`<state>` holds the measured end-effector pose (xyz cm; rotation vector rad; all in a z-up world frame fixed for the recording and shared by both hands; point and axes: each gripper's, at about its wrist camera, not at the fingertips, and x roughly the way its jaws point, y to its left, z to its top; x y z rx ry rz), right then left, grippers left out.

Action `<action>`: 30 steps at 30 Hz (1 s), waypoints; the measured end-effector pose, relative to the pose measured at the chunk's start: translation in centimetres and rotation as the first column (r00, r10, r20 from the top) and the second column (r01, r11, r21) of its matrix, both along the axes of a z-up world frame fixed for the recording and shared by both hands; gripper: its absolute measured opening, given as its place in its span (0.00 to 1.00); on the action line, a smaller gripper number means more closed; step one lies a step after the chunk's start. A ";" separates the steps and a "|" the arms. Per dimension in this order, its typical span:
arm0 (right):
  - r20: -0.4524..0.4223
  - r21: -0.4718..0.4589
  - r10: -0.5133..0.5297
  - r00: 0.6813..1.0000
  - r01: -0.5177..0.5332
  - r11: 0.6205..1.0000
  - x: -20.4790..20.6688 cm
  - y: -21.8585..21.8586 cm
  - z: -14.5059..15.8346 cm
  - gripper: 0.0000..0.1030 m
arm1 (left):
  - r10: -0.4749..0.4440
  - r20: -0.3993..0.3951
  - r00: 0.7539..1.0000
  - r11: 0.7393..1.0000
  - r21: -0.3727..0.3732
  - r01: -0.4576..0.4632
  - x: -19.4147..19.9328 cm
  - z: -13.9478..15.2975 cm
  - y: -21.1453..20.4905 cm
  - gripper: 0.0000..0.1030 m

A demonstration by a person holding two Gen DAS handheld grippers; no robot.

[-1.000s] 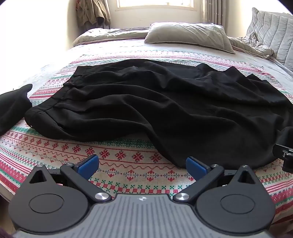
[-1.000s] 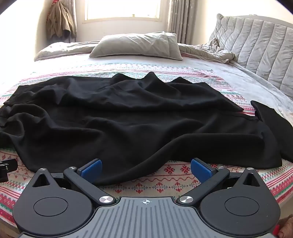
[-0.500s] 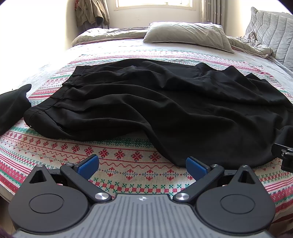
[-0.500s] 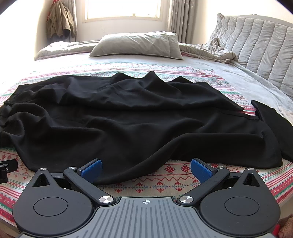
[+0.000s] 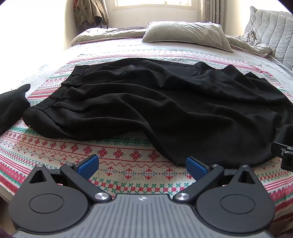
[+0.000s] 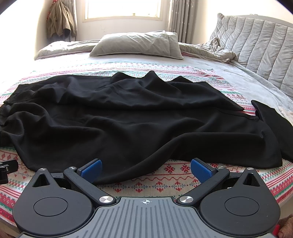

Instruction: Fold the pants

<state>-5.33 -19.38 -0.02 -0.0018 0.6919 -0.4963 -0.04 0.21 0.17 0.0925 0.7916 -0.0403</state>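
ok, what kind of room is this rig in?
A bedroom, almost certainly: a bed with a patterned blanket, a grey pillow near the window, and a padded headboard. Black pants lie spread on the blanket.

Black pants (image 5: 164, 109) rumpled across patterned bed (image 5: 128, 172)

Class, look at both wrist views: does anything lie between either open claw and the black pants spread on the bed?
Nothing visible does. Only bare patterned blanket separates the left claw from the pants, and the right claw already reaches their near edge.
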 end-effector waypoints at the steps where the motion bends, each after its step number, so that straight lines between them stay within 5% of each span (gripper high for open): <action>1: 0.000 -0.001 0.000 1.000 0.000 1.000 0.0 0.0 0.0 1.00 | 0.000 -0.001 1.000 1.000 -0.001 0.000 0.0 0.0 0.0 1.00; 30: -0.001 0.002 -0.004 1.000 0.004 1.000 -0.2 -0.2 -0.4 1.00 | 0.001 -0.004 1.000 1.000 -0.004 -0.001 -0.5 0.0 -0.4 1.00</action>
